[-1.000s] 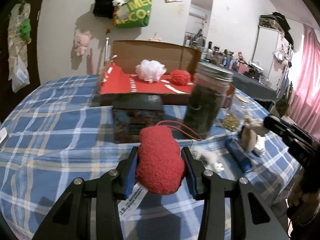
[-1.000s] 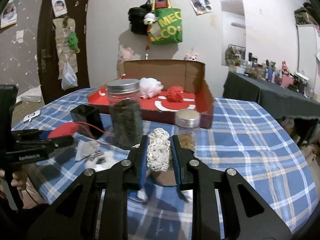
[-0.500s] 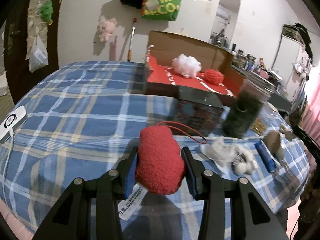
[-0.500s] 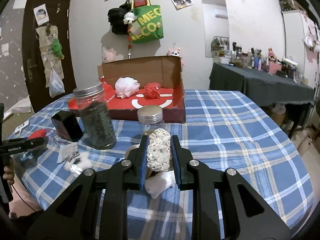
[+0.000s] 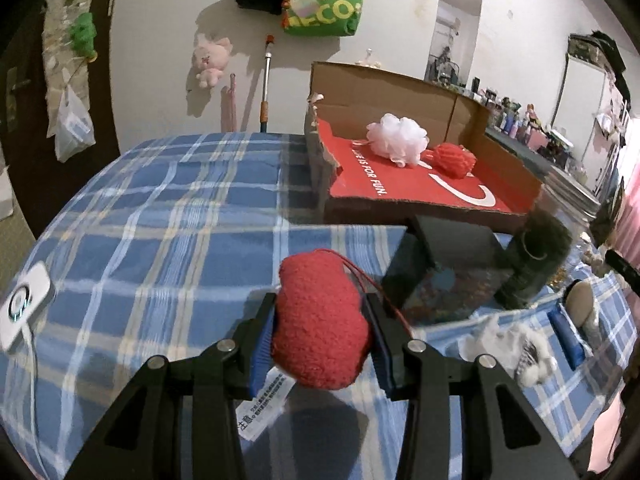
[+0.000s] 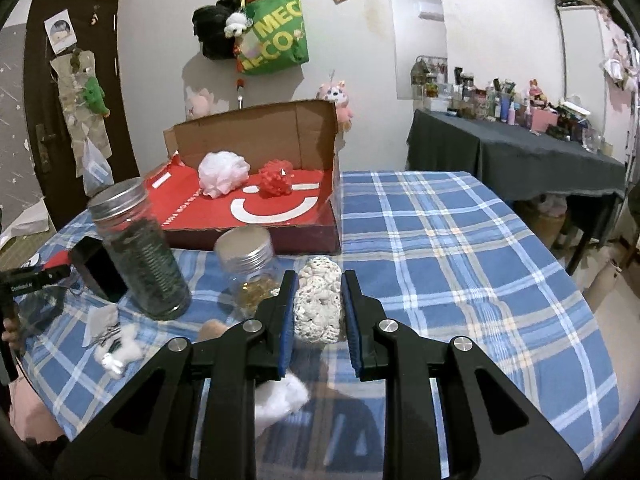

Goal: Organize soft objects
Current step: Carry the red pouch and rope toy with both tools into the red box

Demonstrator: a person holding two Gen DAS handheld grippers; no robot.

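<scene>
Meanwhile the left claw (image 5: 320, 334) clamps a red plush toy (image 5: 320, 320), and the right claw (image 6: 318, 316) clamps a cream crocheted piece (image 6: 318, 304) above the plaid desk (image 6: 460, 260).

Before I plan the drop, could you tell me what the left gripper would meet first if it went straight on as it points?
Probably bare tablecloth, left of the black box; depth is unclear.
</scene>
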